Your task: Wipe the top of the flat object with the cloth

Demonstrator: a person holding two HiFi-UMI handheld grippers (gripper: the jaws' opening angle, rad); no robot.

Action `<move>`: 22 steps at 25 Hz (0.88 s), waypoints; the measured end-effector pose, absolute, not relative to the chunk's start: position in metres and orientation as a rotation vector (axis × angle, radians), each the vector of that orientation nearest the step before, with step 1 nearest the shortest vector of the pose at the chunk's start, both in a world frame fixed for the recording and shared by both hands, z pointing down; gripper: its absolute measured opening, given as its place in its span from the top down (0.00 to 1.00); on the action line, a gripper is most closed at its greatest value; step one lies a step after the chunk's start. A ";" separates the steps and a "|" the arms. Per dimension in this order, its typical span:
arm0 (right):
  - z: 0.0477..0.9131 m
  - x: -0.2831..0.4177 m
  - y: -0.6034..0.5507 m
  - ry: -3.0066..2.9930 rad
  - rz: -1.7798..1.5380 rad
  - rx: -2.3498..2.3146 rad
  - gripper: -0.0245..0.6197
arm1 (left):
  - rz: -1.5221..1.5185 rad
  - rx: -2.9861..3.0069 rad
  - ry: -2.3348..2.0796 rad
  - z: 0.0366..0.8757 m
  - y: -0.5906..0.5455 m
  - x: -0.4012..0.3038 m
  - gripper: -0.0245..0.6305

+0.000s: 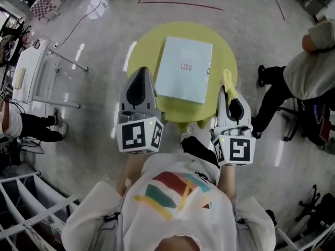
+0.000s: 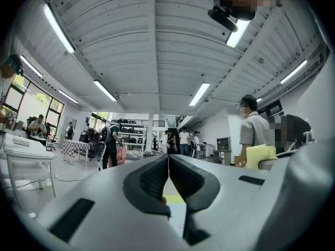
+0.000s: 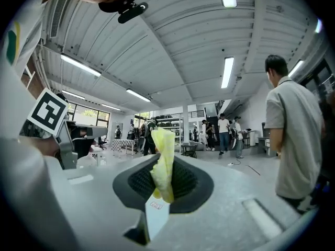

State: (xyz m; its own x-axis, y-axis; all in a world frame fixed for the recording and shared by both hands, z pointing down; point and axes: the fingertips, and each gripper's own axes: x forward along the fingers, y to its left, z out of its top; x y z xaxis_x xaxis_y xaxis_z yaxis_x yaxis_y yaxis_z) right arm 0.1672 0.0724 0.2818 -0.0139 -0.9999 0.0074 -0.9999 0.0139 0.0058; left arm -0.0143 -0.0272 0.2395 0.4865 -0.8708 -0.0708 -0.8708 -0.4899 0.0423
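Observation:
A pale blue flat object [image 1: 184,69] lies on a round yellow-green table [image 1: 144,48]. My left gripper [image 1: 141,72] hangs over the table's near left edge, beside the flat object. Its jaws are shut with nothing between them, and in the left gripper view the left gripper [image 2: 168,163] points out into the room. My right gripper [image 1: 226,89] is at the table's near right edge, shut on a yellow cloth [image 1: 229,81]. In the right gripper view the right gripper [image 3: 163,163] pinches the cloth [image 3: 163,161], which stands up between the pads, with a white tag [image 3: 156,214] below it.
A seated person [image 1: 306,67] is close to the table's right side. A white table [image 1: 31,72] stands at the left, with a cable on the floor beyond it. A white rack [image 1: 31,213] is at the bottom left. A standing person [image 3: 293,140] is near the right gripper.

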 end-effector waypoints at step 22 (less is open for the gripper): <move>0.248 0.198 -0.049 -2.197 -0.083 2.177 0.92 | -0.076 2.715 -1.452 0.239 -0.156 0.026 0.94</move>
State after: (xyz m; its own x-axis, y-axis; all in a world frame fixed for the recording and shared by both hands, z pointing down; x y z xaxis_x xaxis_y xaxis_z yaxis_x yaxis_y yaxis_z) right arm 0.1983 -0.0487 0.2484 -0.0090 -1.0000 -0.0040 -0.9974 0.0086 0.0715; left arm 0.0263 -0.1558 0.2390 0.5549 -0.8318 -0.0145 -0.8287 -0.5543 0.0775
